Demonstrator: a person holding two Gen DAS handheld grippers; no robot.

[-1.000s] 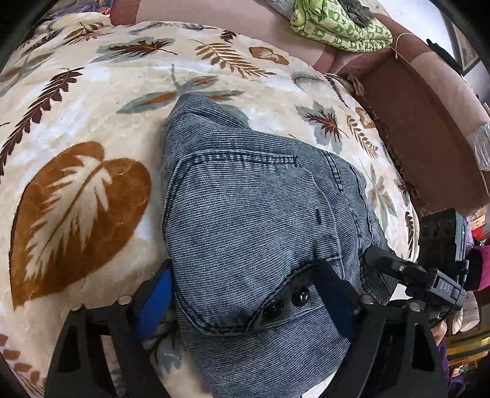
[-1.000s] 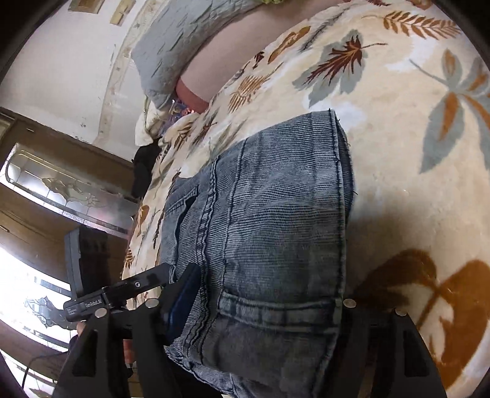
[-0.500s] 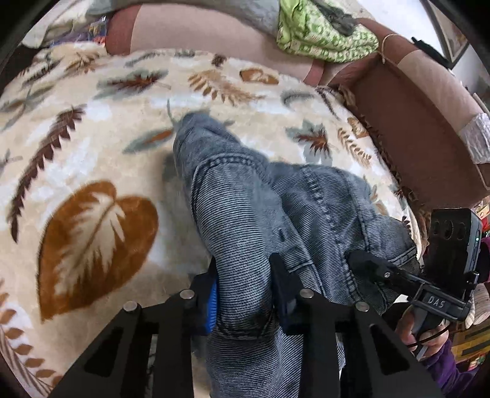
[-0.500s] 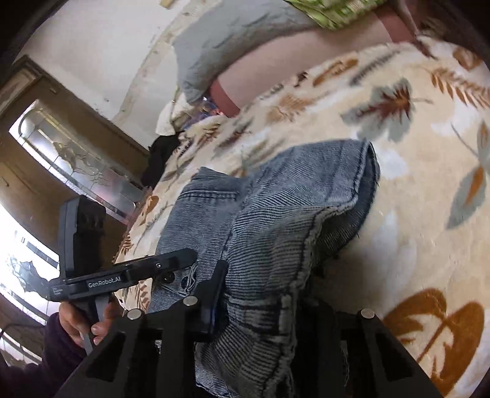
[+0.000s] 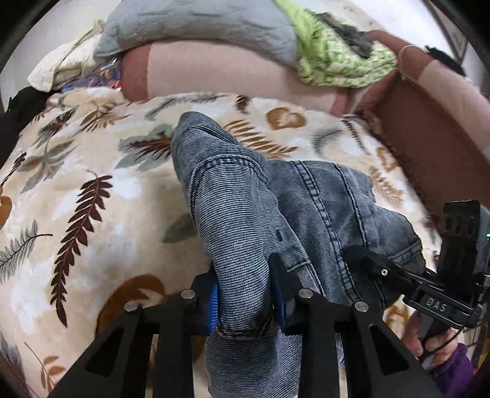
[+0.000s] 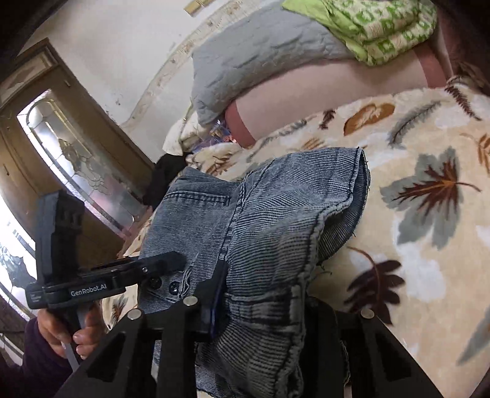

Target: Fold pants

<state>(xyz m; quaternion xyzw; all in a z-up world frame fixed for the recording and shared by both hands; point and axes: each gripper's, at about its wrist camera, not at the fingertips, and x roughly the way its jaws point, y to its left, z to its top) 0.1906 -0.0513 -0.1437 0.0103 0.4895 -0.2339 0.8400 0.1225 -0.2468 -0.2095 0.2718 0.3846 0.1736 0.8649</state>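
The blue-grey denim pants (image 5: 306, 214) are bunched on a leaf-patterned blanket (image 5: 76, 189) spread over a bed, and both of their near ends are raised off it. A thick fold of denim is pinched by the left claw (image 5: 245, 294), its blue-lined fingers (image 5: 213, 301) pressed close against the cloth on either side. In the right wrist view, the hem end of the pants (image 6: 275, 229) is clamped by the right claw (image 6: 263, 309) and is draped over its black fingers (image 6: 219, 294). Each claw is carried by a hand (image 6: 65, 330) with a dark purple sleeve. A grey pillow (image 5: 199, 27) and a green patterned cloth (image 5: 337, 61) are piled behind the blanket.
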